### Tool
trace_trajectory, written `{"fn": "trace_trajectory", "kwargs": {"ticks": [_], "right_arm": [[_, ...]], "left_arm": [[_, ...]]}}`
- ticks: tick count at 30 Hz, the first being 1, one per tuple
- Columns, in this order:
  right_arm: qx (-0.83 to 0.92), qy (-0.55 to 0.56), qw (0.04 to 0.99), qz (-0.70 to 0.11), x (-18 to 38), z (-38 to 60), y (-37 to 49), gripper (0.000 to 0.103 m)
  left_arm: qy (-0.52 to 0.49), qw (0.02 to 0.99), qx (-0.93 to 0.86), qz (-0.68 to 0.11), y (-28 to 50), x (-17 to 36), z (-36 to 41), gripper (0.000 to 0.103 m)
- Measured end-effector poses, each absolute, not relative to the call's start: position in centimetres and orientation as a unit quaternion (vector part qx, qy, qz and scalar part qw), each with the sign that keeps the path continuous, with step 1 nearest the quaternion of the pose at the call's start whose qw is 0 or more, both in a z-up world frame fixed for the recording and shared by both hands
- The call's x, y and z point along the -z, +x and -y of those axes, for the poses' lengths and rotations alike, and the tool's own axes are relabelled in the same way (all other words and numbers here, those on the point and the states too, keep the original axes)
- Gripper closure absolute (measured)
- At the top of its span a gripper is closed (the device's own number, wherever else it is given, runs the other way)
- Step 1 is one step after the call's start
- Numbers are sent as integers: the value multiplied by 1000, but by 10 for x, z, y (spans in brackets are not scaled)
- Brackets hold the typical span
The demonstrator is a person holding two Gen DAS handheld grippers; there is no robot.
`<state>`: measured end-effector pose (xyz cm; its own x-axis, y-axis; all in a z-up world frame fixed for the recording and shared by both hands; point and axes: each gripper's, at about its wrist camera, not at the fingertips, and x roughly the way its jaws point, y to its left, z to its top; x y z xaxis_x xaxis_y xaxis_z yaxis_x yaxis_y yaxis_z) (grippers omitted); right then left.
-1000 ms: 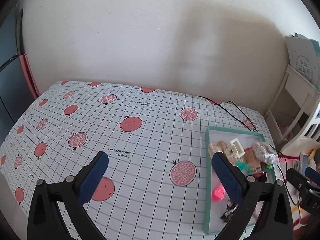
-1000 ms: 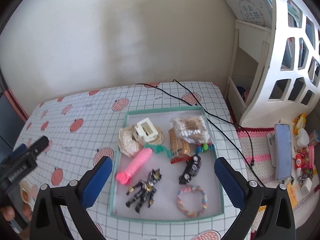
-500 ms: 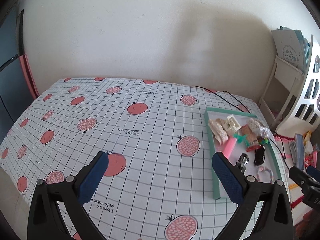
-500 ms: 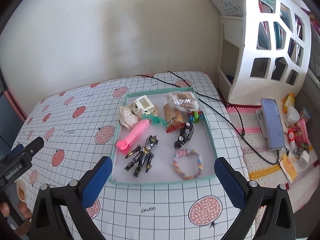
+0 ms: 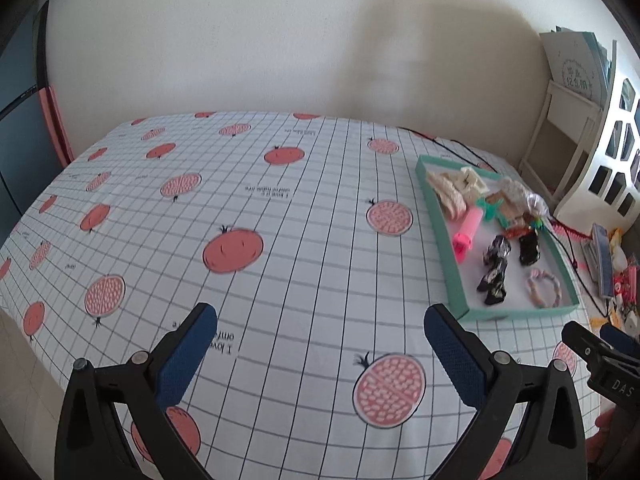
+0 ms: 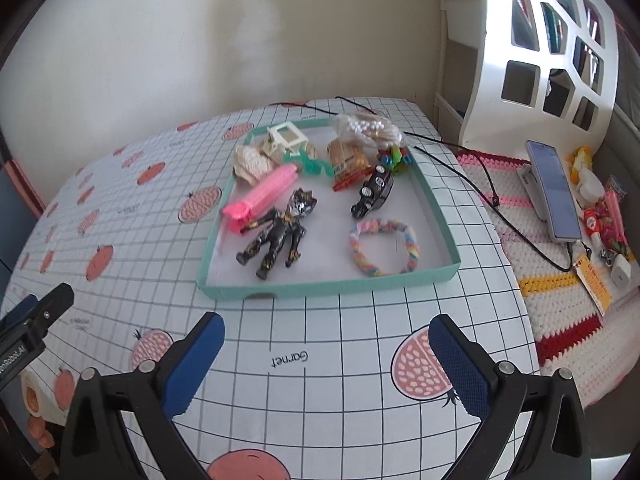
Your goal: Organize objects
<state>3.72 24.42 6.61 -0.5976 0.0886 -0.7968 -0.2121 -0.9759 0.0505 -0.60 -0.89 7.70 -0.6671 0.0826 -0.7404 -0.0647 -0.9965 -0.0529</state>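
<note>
**Operator:** Reporting from both wrist cameras. My left tongs (image 5: 320, 354) stand wide apart with nothing between the blue pads, held above the desk (image 5: 280, 264), which carries a grid cloth printed with pomegranates. My right tongs (image 6: 326, 364) are equally wide and carry nothing, poised above the near edge of the desk just in front of the teal tray (image 6: 328, 286).

**Inspector:** Where are the objects?

**Operator:** All inside the tray (image 5: 440, 240), which sits toward the right side of the desk, near the wall. A black and gold action figure (image 6: 280, 236) lies flat in the near left part. A pink ribbed tube (image 6: 264, 196) lies at an angle beside it, against the left wall. A pastel braided bracelet (image 6: 384, 246) lies near the front right corner. A black toy car (image 6: 374, 192) rests behind the bracelet. At the back I see a white plastic frame (image 6: 286, 138), a bag of cotton swabs (image 6: 370, 128), a cream knitted piece (image 6: 252, 162) and a small brown box (image 6: 346, 156), crowded together and touching.

**Inspector:** Anything off the desk?

**Operator:** A phone (image 6: 554, 188) rests on a striped crocheted mat (image 6: 560, 292) to the right, and a black cable (image 6: 472, 180) runs across the desk behind the tray.
</note>
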Motion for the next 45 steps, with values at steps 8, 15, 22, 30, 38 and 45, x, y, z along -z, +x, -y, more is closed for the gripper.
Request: {"fn": "trace_trajectory", "kwargs": {"ticks": [8,15,22,30,38,45], "right_arm": [[-879,-462,96,-71,-31,-240,38,0],[-870,-476,108,-71,-9,-237,34,0],[-865,-483,116,-72,2,-236,31,0],[-870,-472,128,-60,6,-234,28,0],[-875,-461,133,-59,7,-232,28,0],[-883,-446,135,-58,8,-230,31,0]], "left_arm": [[-432,29,-901,1,-3,-45,13,0],[-456,30,-889,7,-6,-25,13,0],[-473,31,-880,1,-11,-8,6,0],[-490,17,-872,-7,-13,10,4,0],[-472,12,-882,-7,-11,11,4,0],[-465,6,-885,-4,-10,12,4,0]]}}
